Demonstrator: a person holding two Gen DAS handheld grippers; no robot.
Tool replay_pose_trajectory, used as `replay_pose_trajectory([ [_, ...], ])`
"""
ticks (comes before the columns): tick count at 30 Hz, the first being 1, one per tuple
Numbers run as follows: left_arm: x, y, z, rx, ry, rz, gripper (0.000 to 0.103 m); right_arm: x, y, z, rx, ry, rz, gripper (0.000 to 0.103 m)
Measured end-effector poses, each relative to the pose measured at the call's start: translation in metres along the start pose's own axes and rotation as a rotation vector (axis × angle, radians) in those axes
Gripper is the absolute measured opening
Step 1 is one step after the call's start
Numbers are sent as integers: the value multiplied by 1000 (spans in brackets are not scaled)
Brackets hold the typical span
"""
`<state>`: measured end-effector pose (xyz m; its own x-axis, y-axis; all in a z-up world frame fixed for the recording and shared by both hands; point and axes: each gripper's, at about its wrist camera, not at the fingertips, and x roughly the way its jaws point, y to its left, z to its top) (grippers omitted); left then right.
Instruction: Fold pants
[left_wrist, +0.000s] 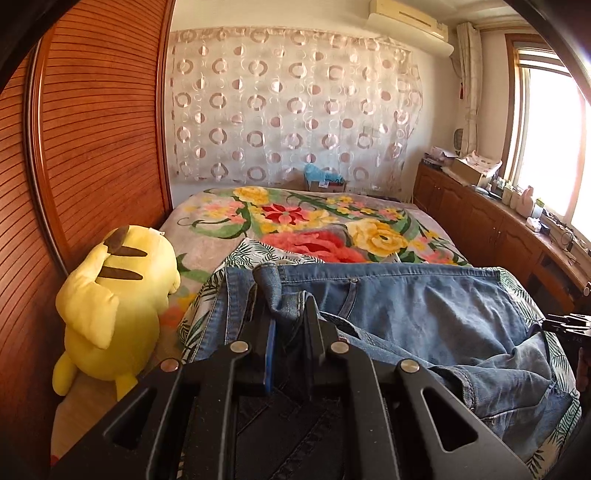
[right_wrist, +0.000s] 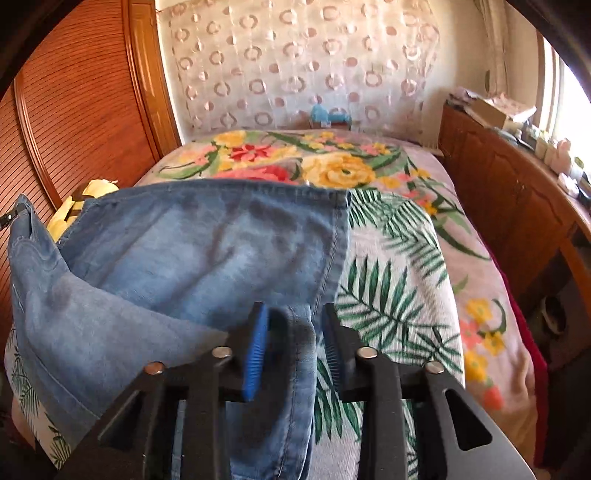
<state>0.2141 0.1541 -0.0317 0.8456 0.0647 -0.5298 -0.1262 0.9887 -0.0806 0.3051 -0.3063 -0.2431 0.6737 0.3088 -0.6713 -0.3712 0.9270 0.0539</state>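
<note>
Blue jeans (left_wrist: 406, 306) lie folded across a leaf-print cloth (right_wrist: 388, 295) at the near end of the bed. My left gripper (left_wrist: 282, 299) is shut on a bunched edge of the denim (left_wrist: 271, 284), which sticks up between its fingertips. In the right wrist view the jeans (right_wrist: 207, 251) spread to the left, with a raised flap at the far left. My right gripper (right_wrist: 293, 308) stands open at the jeans' right edge. A fold of denim (right_wrist: 291, 339) lies between its blue pads (right_wrist: 255, 354), and a gap shows beside the right one.
A yellow plush toy (left_wrist: 114, 314) sits at the bed's left edge against a wooden wardrobe (left_wrist: 92, 129). A floral blanket (left_wrist: 314, 221) covers the far half of the bed. A low wooden cabinet (left_wrist: 480, 221) with clutter runs along the right under the window.
</note>
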Motion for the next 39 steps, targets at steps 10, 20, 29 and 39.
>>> replay_pose_trajectory([
  [10,-2,-7,-5,0,1,-23,13,-48,-7,-46,60,61,-1,44],
  [20,0,-13,-7,0,8,-30,13,-50,4,-70,76,153,-8,44],
  [29,2,-11,-8,-5,11,-34,13,-63,19,-70,49,137,-14,44],
  [39,2,-12,-15,-12,18,-36,13,-56,24,-72,23,137,-4,32],
])
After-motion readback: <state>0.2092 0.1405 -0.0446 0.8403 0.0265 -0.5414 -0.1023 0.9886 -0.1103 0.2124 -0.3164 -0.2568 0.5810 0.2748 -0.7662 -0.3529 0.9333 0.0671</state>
